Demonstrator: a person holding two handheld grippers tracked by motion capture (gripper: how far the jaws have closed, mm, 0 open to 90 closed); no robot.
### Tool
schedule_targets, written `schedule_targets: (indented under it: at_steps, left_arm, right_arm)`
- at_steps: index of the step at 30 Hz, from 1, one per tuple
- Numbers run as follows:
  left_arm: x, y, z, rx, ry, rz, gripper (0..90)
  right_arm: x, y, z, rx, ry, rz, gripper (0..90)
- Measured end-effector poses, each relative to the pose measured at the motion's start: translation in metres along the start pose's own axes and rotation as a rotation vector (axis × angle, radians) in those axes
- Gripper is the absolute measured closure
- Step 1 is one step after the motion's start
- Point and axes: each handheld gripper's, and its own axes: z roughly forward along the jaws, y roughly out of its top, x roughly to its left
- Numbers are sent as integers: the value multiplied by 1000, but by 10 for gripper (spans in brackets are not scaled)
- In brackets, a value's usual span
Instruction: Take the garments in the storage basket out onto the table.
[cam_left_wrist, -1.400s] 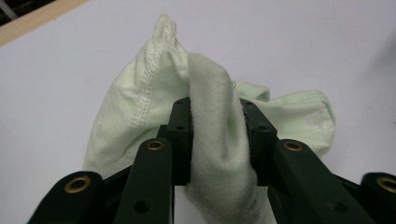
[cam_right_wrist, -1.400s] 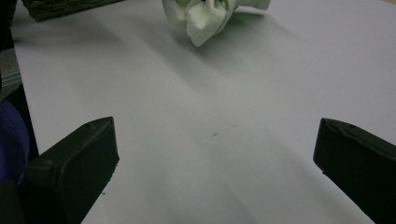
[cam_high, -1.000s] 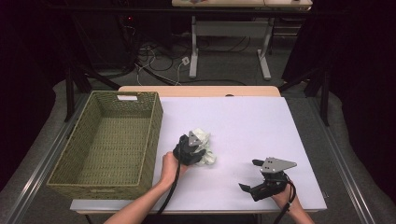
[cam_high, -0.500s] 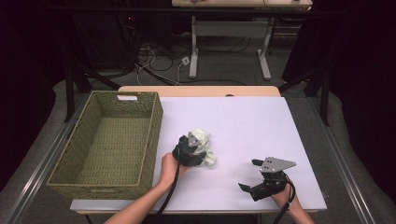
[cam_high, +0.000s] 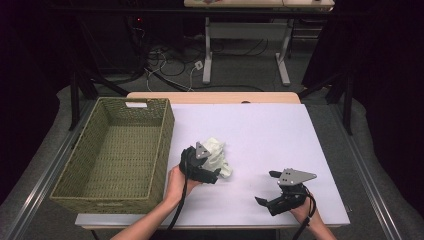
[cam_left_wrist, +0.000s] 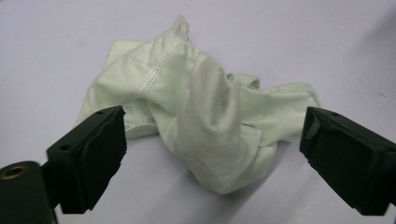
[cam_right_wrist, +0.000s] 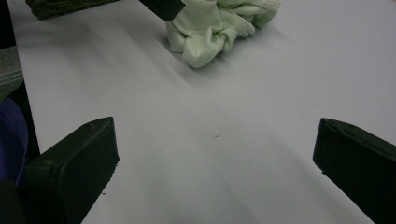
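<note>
A crumpled pale-green cloth (cam_high: 216, 156) lies mid-table (cam_high: 280, 130); the woven wicker basket (cam_high: 115, 150) sits at its nine o'clock, just beside.

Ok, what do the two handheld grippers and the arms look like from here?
Both grippers are black. The left gripper and right gripper each carry a grey three-cornered plate on top and trail a black cable. Their jaws are blocky, with ribbed dark pads. The forearms are bare, with no sleeves in sight.

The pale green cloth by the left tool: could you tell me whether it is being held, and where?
Nothing is held. The left tool has just been opening; its jaws stand wide either side of the crumpled cloth, not pressing it. The right tool is open over bare table.
</note>
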Motion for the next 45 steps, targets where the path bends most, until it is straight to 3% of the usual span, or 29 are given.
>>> schedule_targets:
  at_steps: [7,19,30,35,45]
  left_arm:
    - [-3,3,-21,-21,-13,19,1]
    - [-10,4,-58,-68,-21,56,0]
    - [-12,-5,-92,-131,-13,48,0]
    - [-20,-7,-105,-143,-21,75,0]
    - [-15,-21,-126,-159,-8,43,0]
  right_arm:
    - [-1,0,-1,-2,-3,-5,0]
    - [-1,0,-1,0,-2,-8,0]
    - [-1,0,-2,-8,3,-9,0]
    - [0,0,-3,-4,-4,-10,0]
    - [-1,0,-2,-2,4,-15,0]
